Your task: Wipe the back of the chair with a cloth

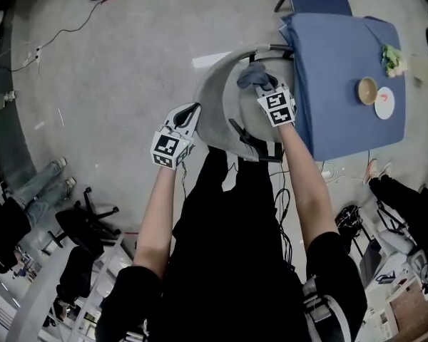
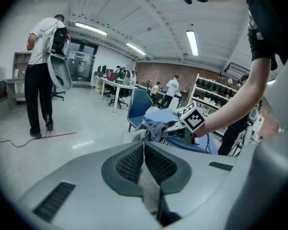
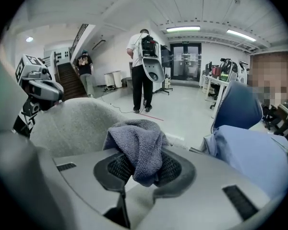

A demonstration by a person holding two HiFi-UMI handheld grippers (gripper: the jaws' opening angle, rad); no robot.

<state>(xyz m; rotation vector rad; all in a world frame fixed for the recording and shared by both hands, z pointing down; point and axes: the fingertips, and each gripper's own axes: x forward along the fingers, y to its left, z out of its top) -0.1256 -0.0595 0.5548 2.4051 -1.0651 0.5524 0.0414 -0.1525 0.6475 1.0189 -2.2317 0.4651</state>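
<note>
Clamped between the closed jaws of the right gripper (image 3: 143, 172), the grey terry cloth (image 3: 137, 145) bunches up and droops over the tips. It hangs over the chair, just beside the inner face of the chair back (image 1: 215, 98), a curved grey fabric shell, toward the far end of that curve. The left gripper (image 2: 144, 146) sits at the back's outer edge, jaws drawn together at the tips. Just beyond stands a table (image 1: 342, 63) under a blue cover, with a bowl (image 1: 367, 90) and plate (image 1: 385, 102) near its right edge.
</note>
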